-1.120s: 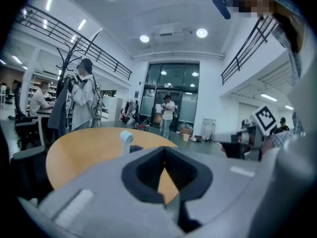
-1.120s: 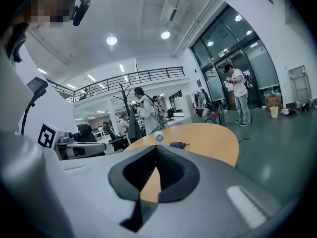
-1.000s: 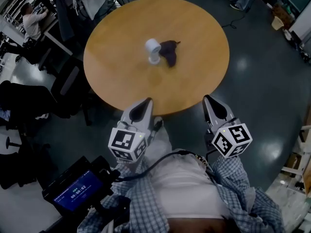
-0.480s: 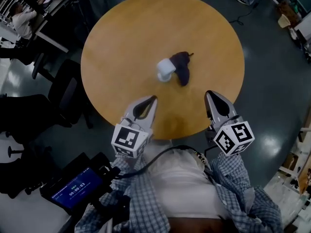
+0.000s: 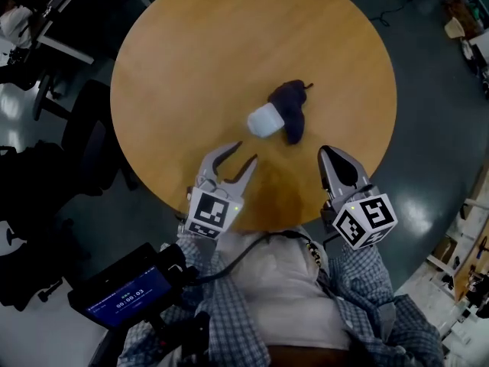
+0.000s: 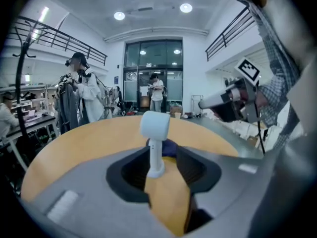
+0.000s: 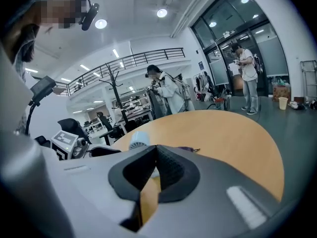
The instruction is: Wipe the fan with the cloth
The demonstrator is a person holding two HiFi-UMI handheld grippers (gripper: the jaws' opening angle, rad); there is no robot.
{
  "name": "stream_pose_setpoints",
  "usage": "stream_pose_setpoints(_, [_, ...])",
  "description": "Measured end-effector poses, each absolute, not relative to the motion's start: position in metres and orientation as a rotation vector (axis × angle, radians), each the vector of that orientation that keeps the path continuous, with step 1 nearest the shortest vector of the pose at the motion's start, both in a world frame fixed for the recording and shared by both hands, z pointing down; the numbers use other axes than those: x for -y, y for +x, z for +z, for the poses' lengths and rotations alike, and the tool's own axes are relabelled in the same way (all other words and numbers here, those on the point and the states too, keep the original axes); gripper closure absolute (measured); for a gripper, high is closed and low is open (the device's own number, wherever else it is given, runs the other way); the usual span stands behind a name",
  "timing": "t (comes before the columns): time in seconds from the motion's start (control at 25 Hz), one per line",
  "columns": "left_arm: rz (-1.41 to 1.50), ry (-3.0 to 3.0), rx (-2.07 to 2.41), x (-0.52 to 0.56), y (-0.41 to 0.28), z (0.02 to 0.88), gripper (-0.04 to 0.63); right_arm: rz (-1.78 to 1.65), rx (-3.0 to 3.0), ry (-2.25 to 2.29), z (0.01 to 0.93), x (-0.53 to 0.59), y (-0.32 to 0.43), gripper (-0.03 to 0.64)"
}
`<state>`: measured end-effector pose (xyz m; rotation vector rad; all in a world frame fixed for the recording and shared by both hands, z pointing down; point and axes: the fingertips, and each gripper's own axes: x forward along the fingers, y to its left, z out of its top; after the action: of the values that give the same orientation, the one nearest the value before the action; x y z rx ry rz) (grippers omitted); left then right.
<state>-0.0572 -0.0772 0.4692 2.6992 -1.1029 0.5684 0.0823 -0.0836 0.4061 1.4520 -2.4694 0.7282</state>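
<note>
A small white fan stands upright near the middle of the round wooden table. A dark cloth lies bunched against the fan's far right side. My left gripper is over the table's near edge, a short way before the fan. Its jaws have just been opening and now stand open with nothing between them. In the left gripper view the fan rises straight ahead of the left gripper, and the cloth shows behind it. My right gripper is shut and empty, near the edge below the cloth.
Office chairs stand left of the table. A handheld device with a lit screen hangs at the lower left. Several people and a coat rack stand beyond the table's far side.
Both grippers have moved forward from off the table to over its near edge, closer to the fan. The left jaws went from shut to open.
</note>
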Motion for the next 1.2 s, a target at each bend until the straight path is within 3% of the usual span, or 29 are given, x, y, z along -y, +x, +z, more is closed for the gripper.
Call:
stream_pose_setpoints(0.2, [0.627,2.7,1.101,0.099,-0.049,0.497,0.413,0.757,2.444,1.387,0.429,0.093,0.08,0.614])
stream_pose_setpoints(0.76, [0.567,2.725,1.105,0.143,-0.012,0.518,0.411,0.828,2.365,1.313,0.474,0.104,0.089,0.612])
stream_pose_setpoints(0.92, [0.563,2.747,1.116,0.15,-0.003,0.516,0.454,0.83,2.337,1.29,0.489,0.112,0.089,0.614])
stream_pose_setpoints(1.12, [0.578,2.78,1.118,0.147,-0.001,0.509,0.453,0.709,2.267,1.243,0.5,0.126,0.088,0.612])
stream_pose_setpoints(1.2, [0.61,2.795,1.1,0.147,0.002,0.513,0.454,0.643,2.255,1.198,0.51,0.138,0.083,0.574])
